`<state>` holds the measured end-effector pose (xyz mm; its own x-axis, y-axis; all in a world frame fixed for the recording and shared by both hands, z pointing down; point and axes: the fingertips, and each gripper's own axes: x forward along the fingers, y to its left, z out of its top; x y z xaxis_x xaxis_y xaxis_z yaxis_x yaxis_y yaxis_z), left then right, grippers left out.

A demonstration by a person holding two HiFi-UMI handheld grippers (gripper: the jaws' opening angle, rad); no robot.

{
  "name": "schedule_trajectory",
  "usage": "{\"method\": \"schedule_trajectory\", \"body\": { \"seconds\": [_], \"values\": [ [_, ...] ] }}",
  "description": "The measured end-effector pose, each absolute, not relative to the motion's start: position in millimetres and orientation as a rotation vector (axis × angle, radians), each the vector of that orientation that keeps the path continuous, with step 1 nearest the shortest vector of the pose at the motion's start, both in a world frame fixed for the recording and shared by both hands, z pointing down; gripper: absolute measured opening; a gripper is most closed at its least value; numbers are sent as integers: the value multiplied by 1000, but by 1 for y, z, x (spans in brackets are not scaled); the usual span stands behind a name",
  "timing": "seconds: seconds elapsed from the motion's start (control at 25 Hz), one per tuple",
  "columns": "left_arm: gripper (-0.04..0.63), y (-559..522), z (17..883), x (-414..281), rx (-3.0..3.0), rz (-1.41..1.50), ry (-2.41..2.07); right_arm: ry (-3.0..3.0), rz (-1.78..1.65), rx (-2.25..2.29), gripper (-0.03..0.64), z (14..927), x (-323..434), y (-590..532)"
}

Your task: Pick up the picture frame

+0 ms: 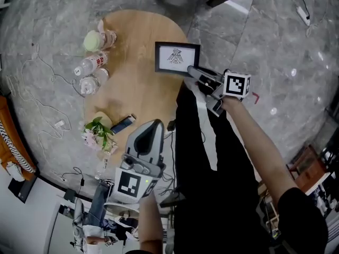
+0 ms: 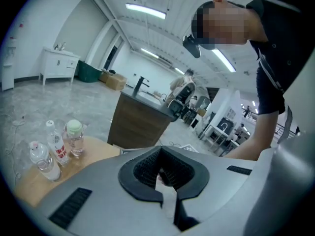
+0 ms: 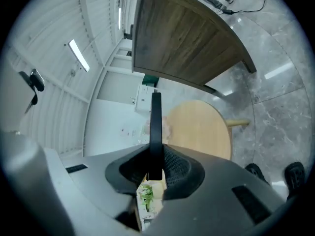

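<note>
The right hand-held gripper (image 1: 193,72) has its jaws pressed nearly together on the bottom edge of the picture frame (image 1: 177,57). The frame sticks out straight ahead of the jaws. In the right gripper view it shows only as a thin black strip, because it is seen edge on. It looks lifted clear, with the round surface (image 1: 132,46) lying below and past the jaws. The left hand-held gripper (image 1: 151,127) hangs well apart from the frame, close to the person. Its jaws are together with nothing between them. To do this step well, I think the squeeze should stay firm and the lift should go slow and straight. The grip is on one thin edge only, so the frame could tip or slide out. The left hand-held gripper could come under the far side to help. The frame is flat, with square corners, a thin black rim and a white picture with a dark drawing. Its front may be smooth and slippery. The surface is pale, smooth wood. Clear plastic bottles (image 1: 92,67) stand on its far side, well away from the jaws. The floor (image 1: 275,52) is shiny grey stone.
</note>
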<state>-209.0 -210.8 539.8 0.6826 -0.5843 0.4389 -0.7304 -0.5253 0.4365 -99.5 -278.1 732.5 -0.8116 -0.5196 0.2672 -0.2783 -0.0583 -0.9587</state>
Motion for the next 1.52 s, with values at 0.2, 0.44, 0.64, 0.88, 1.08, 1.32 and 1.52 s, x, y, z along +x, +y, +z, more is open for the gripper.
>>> {"method": "schedule_trajectory", "body": {
  "seconds": [0.2, 0.44, 0.64, 0.88, 1.08, 1.32, 1.52],
  "values": [
    [12, -212, 485, -200, 2341, 275, -1093, 2019, -1892, -819, 69, 647, -88, -281],
    [12, -199, 415, -182, 2403, 235, -1193, 2018, -1772, -762, 69, 535, -63, -267],
    [12, -185, 360, -158, 2454, 182, -1270, 2074, -1668, -718, 67, 451, -32, -252],
    [12, -162, 306, -128, 2510, 153, -1360, 2152, -1506, -714, 67, 363, 27, -236],
    [12, -133, 269, -111, 2576, 142, -1433, 2162, -1386, -686, 67, 303, 64, -218],
    [12, -118, 240, -108, 2576, 77, -1553, 2200, -1303, -589, 67, 252, 77, -200],
    [12, -109, 214, -107, 2600, 65, -1585, 2264, -1214, -543, 67, 217, 77, -186]
  ]
}}
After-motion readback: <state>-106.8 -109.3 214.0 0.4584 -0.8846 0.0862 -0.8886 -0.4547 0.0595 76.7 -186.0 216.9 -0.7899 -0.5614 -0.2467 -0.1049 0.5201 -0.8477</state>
